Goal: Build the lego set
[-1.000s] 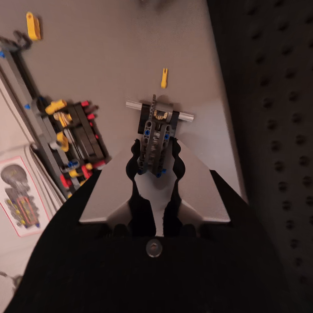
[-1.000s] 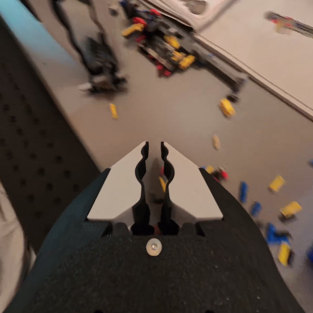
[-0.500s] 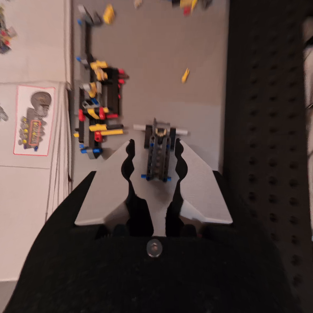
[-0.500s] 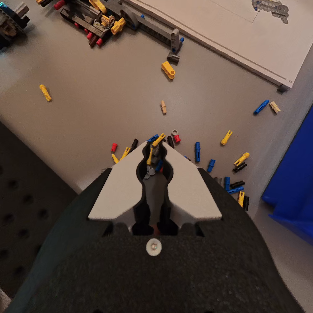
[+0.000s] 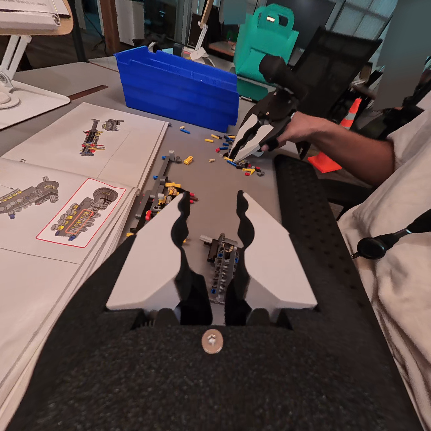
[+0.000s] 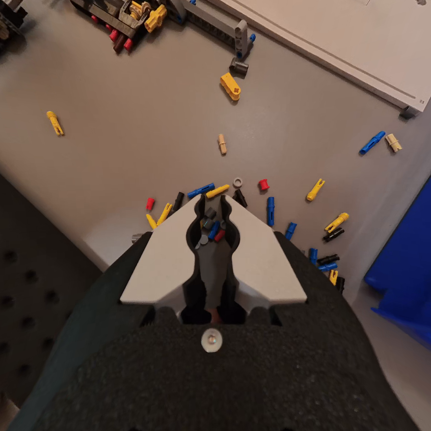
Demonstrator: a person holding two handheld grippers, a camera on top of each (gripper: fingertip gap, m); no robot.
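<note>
Low forward left view, close downward right view; shared scattered pins (image 5: 235, 149).

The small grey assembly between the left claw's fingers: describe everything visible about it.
The small grey assembly is plastic: two grey holed beams side by side with blue pins, a toothed gear and black block at its far end, and a pale grey axle sticking out left. It lies flat on the grey table inside the open left claw, nearer its right finger; contact unclear.

Booklet (image 5: 70, 210) left, bin (image 5: 177, 93) behind pins (image 5: 233, 149)
</note>
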